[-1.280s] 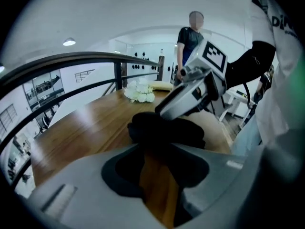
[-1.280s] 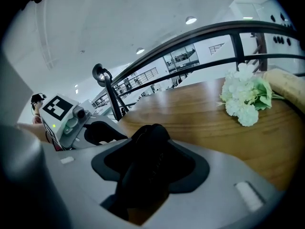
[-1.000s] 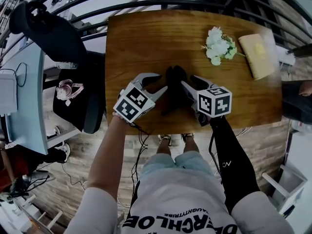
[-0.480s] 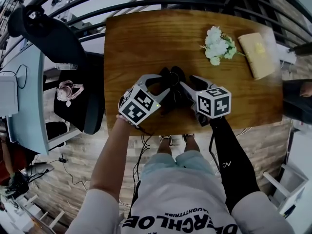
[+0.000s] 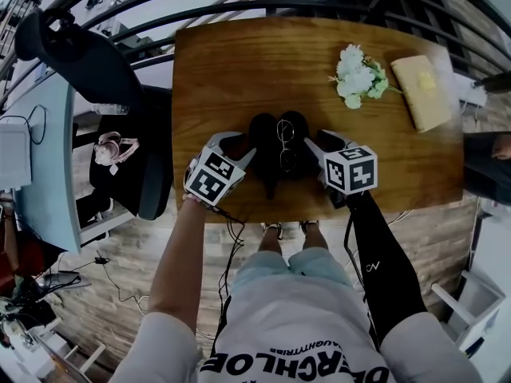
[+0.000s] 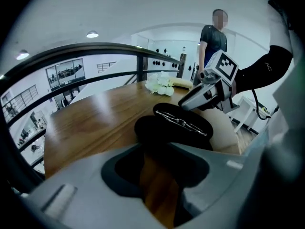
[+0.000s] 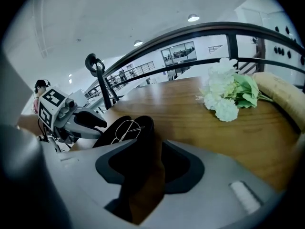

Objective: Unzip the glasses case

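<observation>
A black glasses case (image 5: 263, 134) lies spread open on the wooden table (image 5: 239, 62), with thin wire glasses (image 5: 286, 144) in its right half. My left gripper (image 5: 242, 150) is at the left half's near edge; its jaws are wide and closing, with that edge (image 6: 162, 132) between them and not pressed. My right gripper (image 5: 313, 156) is at the right half; its jaws are closing with the case's rim (image 7: 138, 142) between them and wood showing beside it. The glasses (image 7: 125, 128) also show in the right gripper view.
A bunch of white flowers (image 5: 358, 74) and a tan pouch (image 5: 421, 90) lie at the table's far right. A dark curved railing (image 5: 319, 6) runs behind the table. A black chair (image 5: 88, 62) stands to the left. A person (image 6: 212, 37) stands in the background.
The case stood half closed between the grippers; it now lies flat and open with the glasses showing. The left gripper has dropped and shifted left. The right gripper barely moved.
</observation>
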Tool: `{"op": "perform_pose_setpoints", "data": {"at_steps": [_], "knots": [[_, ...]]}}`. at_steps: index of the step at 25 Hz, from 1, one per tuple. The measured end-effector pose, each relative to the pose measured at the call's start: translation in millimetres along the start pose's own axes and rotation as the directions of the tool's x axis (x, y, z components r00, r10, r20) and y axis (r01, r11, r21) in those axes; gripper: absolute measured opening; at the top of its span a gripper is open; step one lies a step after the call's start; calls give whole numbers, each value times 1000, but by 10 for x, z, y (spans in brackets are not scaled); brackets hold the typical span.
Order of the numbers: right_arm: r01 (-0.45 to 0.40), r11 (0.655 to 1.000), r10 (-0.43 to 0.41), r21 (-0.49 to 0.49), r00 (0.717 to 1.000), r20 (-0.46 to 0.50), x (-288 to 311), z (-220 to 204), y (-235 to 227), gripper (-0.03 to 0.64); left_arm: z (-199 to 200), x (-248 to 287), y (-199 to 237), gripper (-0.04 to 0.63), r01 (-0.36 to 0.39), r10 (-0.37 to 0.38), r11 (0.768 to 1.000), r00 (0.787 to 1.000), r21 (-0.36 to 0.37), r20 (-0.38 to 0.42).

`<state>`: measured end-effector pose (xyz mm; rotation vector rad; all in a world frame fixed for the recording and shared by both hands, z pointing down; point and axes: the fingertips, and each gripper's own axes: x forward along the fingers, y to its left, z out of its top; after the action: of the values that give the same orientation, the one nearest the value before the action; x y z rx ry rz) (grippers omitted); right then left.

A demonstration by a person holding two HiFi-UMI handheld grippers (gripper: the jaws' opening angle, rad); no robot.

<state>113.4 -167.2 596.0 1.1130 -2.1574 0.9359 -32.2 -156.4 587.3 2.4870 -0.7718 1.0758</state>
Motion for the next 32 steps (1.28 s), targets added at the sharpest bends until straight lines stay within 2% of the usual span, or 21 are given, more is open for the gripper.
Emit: {"op": "perform_pose_setpoints", "data": {"at_steps": [3, 6, 10, 13, 18, 20, 22, 23, 28, 32], "knots": [[-20, 1000, 20, -2, 1000, 11, 17, 11, 62, 172, 65, -24, -4, 268, 14, -13, 999, 1000, -32, 27], [-56, 998, 56, -7, 996, 73, -126, 123, 181, 186, 168, -118, -39, 279, 11, -9, 999, 999, -45, 53], [-51, 995, 69, -86, 974, 214, -478, 463, 335, 181, 482, -388, 39, 279, -65, 77, 995, 985, -78, 156], [6, 985, 51, -173, 945, 324, -767, 742, 446, 178, 812, -676, 89, 279, -147, 169, 984, 951, -102, 258], [119, 954, 21, -275, 888, 459, -1224, 1021, 704, 125, 1286, -1175, 44, 262, -270, 293, 956, 862, -115, 414], [151, 942, 21, -299, 864, 503, -1357, 1111, 791, 86, 1445, -1345, 3, 218, -297, 318, 947, 828, -120, 463], [185, 929, 19, -321, 840, 542, -1478, 1199, 860, 30, 1577, -1495, -43, 140, -323, 337, 939, 795, -118, 504], [197, 924, 20, -326, 829, 559, -1534, 1240, 888, 29, 1631, -1559, -67, 110, -332, 342, 936, 782, -116, 520], [257, 907, 14, -333, 773, 635, -1787, 1442, 969, 28, 1818, -1768, -136, 110, -362, 356, 926, 736, -110, 575], [287, 897, 4, -337, 755, 655, -1874, 1496, 986, 28, 1872, -1820, -173, 110, -368, 357, 924, 726, -107, 588]]}}
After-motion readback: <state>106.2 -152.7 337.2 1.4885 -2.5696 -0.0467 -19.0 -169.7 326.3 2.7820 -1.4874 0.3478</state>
